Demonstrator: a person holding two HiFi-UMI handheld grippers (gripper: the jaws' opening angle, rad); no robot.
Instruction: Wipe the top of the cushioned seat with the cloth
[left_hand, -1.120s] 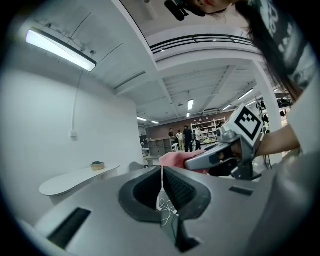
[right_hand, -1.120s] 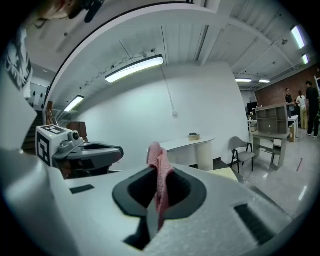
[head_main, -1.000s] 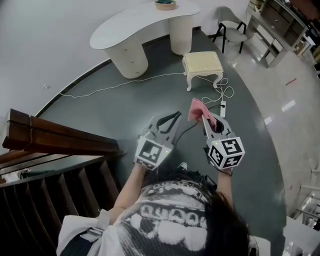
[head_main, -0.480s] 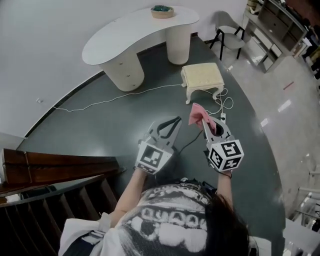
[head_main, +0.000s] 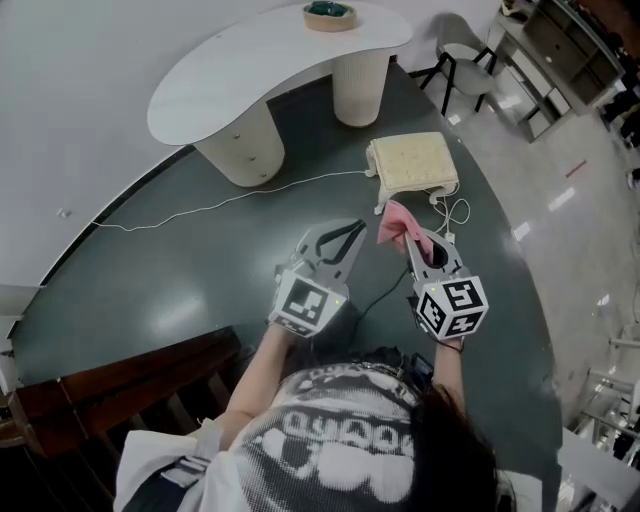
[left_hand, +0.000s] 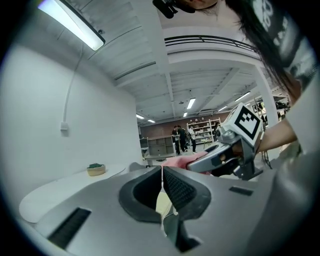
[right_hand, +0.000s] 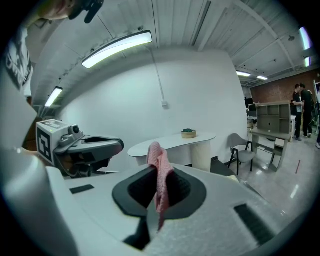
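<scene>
2 grippers are held side by side out in front of the person, above a dark floor (head_main: 190, 280). The right gripper (head_main: 408, 234) has its jaws pinched onto a pink cloth (head_main: 392, 219). In the right gripper view the cloth stands up btw the pads, w/ a crumpled bunch poking above the tips and a strip hanging down the slot. The left gripper (head_main: 355, 230) has its jaws pressed together, pads meeting w/ only a hairline seam btw them and nothing caught there. The cushioned seat (head_main: 412, 160), a cream stool w/ pale curved legs, stands on the floor beyond both grippers, near the cloth but not touching it. A white cable (head_main: 230, 198) trails across the floor to the left of the seat. Further back is a white curved desk (head_main: 250, 70) w/ a bowl (head_main: 330, 14) at 1 end, and a chair (head_main: 468, 55) off to the desk's right. A few people (left_hand: 181, 137) stand far off by shelving (left_hand: 201, 131) in the bg.
</scene>
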